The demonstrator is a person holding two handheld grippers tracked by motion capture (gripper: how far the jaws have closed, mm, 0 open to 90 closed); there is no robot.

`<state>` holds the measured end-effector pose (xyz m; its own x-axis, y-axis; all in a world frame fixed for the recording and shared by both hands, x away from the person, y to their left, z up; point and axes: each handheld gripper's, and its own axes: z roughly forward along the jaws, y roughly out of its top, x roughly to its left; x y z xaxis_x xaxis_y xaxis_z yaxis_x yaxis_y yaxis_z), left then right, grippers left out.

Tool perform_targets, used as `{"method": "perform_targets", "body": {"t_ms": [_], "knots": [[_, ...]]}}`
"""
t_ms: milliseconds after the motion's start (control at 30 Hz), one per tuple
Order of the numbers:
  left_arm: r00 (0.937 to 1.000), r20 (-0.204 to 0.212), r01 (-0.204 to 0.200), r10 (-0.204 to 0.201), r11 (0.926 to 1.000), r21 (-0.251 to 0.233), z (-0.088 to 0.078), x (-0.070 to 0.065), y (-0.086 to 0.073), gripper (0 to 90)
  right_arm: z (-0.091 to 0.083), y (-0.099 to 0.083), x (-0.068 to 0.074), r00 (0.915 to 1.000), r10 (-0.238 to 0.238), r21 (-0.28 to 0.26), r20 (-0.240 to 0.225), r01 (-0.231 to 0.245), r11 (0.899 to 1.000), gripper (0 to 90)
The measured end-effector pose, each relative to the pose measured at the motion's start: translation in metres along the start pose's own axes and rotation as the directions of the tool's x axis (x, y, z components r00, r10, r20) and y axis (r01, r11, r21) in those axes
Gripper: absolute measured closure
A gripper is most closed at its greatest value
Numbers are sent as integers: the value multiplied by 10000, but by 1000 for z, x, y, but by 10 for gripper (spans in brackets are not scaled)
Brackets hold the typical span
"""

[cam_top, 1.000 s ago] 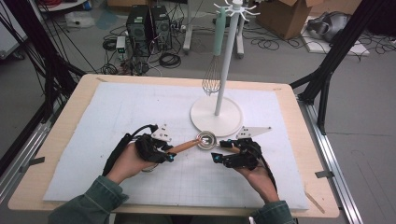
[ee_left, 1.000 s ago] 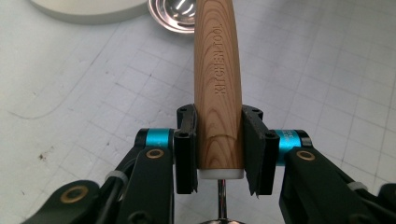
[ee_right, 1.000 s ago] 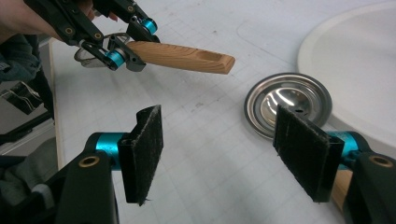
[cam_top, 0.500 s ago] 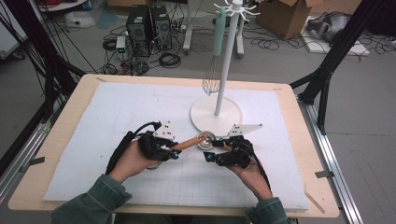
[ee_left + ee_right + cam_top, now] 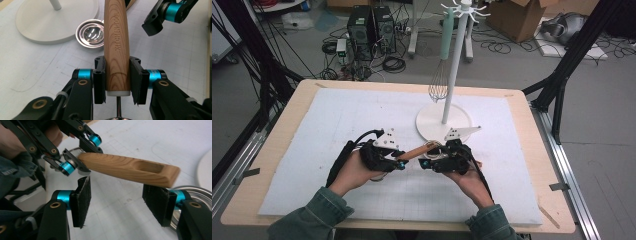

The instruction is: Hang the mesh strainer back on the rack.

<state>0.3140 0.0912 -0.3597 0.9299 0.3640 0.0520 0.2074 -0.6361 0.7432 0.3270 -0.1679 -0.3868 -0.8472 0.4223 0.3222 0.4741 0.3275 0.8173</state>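
A wooden tool handle [image 5: 116, 45] stamped KITCHEN TOOL is clamped near its metal-rod end by my left gripper [image 5: 117, 80], which is shut on it. The handle [image 5: 417, 151] hangs level over the white mat between both hands. Its free end, with a slot, reaches toward my right gripper [image 5: 122, 200]. That gripper's jaws have just been closing, but its pads [image 5: 81, 200] stand apart just under the handle [image 5: 130, 168] without pressing it, so it is open. A shiny round metal cup [image 5: 91, 33] lies on the mat beneath.
A white stand with a round base [image 5: 432, 122] and an upright pole [image 5: 453, 65] rises just behind the grippers. A whisk [image 5: 439, 82] hangs from its top hooks. The white mat [image 5: 337, 120] covers the wooden table, with cables and boxes on the floor beyond.
My right gripper has moved left toward the handle's free end and its jaws have narrowed. The left gripper has kept its grip and hardly moved.
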Motion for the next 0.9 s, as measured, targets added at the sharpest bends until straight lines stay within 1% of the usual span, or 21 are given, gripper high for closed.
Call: {"method": "perform_targets", "body": {"t_ms": [67,233,300,400,433,467,500,533,600,633,767,833,900], "knots": [[10000,-62,-22,22,10000,23,-1,0,0,683,1,2,0,9998,26,-96,-204,-28,10000,417],[9999,-168,-26,23,9999,-146,-3,-1,2,683,3,8,3,9993,106,-312,-365,-117,9994,425],[9997,-240,-37,32,9997,-223,-5,-1,3,683,3,11,4,9988,207,-455,-446,-228,9987,430],[9993,-383,-53,38,9992,-403,-7,-1,6,683,5,17,7,9987,371,-629,-363,-393,9972,451],[9992,-390,-106,89,9990,-432,-8,-1,7,683,5,19,7,9984,464,-718,-336,-487,9962,463],[9992,-410,-56,37,9989,-473,-8,-2,7,683,6,21,8,9982,508,-769,-316,-531,9956,474],[9988,-472,-129,106,9988,-476,-9,-2,8,683,7,22,9,9984,511,-819,-256,-530,9952,479],[9988,-476,-100,76,9988,-490,-9,-2,8,683,8,24,10,9980,576,-872,-277,-598,9944,485],[9988,-480,-118,95,9988,-476,-9,-3,9,683,9,26,10,9945,914,-1122,-512,-967,9890,506],[9988,-481,-122,100,9988,-475,-9,-3,9,683,9,26,10,9933,1010,-1220,-554,-1071,9867,529],[9987,-471,-200,176,9984,-524,-8,-6,12,683,10,28,12,9921,1087,-1328,-625,-1162,9843,583],[9987,-447,-270,244,9979,-587,-8,-7,14,683,10,30,14,9915,1089,-1429,-711,-1182,9827,629],[9993,-323,-231,211,9977,-636,-8,-8,15,683,9,31,15,9912,1072,-1594,-782,-1186,9801,670]]}}
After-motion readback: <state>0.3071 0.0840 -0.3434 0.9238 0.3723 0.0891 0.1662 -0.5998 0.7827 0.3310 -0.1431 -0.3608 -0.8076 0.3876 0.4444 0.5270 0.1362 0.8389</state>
